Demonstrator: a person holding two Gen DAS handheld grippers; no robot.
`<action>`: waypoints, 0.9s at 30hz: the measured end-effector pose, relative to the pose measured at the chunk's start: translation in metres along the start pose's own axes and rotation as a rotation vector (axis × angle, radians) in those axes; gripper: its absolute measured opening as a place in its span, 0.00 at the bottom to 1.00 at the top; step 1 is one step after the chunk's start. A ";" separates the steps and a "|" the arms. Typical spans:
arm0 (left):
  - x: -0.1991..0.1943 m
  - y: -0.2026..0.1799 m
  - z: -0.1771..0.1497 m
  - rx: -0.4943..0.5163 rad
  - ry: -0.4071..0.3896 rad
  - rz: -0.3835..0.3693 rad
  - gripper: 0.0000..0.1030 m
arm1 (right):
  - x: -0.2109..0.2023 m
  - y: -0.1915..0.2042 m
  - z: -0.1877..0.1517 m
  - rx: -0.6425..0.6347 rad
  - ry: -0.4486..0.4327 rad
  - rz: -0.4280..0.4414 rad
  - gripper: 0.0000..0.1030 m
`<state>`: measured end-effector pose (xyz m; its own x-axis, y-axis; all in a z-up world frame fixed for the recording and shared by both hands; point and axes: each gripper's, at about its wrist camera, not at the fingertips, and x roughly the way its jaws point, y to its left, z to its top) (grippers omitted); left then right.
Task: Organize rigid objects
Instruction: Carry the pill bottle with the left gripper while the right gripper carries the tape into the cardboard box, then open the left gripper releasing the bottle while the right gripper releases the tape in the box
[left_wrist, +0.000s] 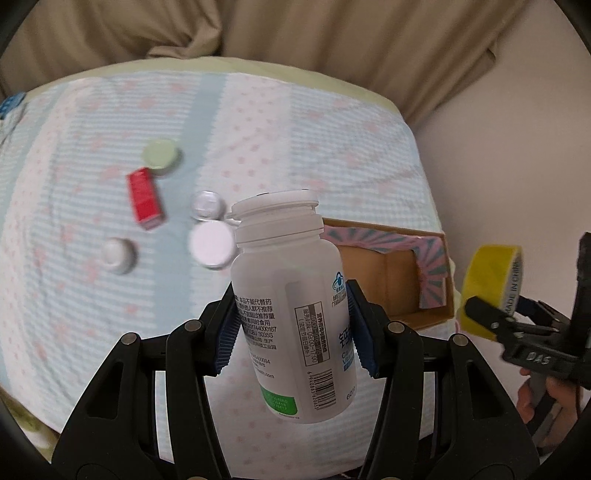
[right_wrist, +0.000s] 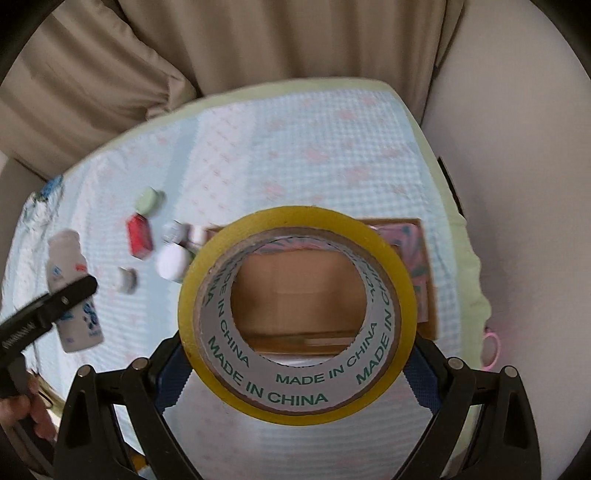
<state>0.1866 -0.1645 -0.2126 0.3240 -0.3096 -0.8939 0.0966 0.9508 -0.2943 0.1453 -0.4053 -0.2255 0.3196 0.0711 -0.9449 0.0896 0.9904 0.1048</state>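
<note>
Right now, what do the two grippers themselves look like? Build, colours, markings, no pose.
Both are black plastic scissor-style linkages with silver pivot pins and blue ribbed pads on the fingers. The left gripper shows its pads clearly. The right gripper has the same build; from the left wrist view its side carries pale embossed lettering, too blurred to read surely. A bare hand grips its handle; no sleeve shows.

a box (left_wrist: 391, 273) sits on the bed (left_wrist: 332, 129), right of a small carton (left_wrist: 144, 198) and several caps (left_wrist: 212, 244).
</note>
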 end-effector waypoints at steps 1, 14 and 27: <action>0.008 -0.008 0.001 0.003 0.008 0.000 0.48 | 0.005 -0.009 0.001 -0.006 0.012 -0.007 0.93; 0.157 -0.094 0.004 0.135 0.210 0.044 0.48 | 0.105 -0.075 0.013 -0.127 0.133 -0.025 0.93; 0.252 -0.094 -0.007 0.217 0.372 0.122 0.48 | 0.176 -0.077 -0.001 -0.187 0.203 -0.004 0.93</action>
<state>0.2530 -0.3316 -0.4129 -0.0109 -0.1393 -0.9902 0.2863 0.9484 -0.1365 0.1940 -0.4692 -0.3997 0.1221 0.0703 -0.9900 -0.0913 0.9941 0.0593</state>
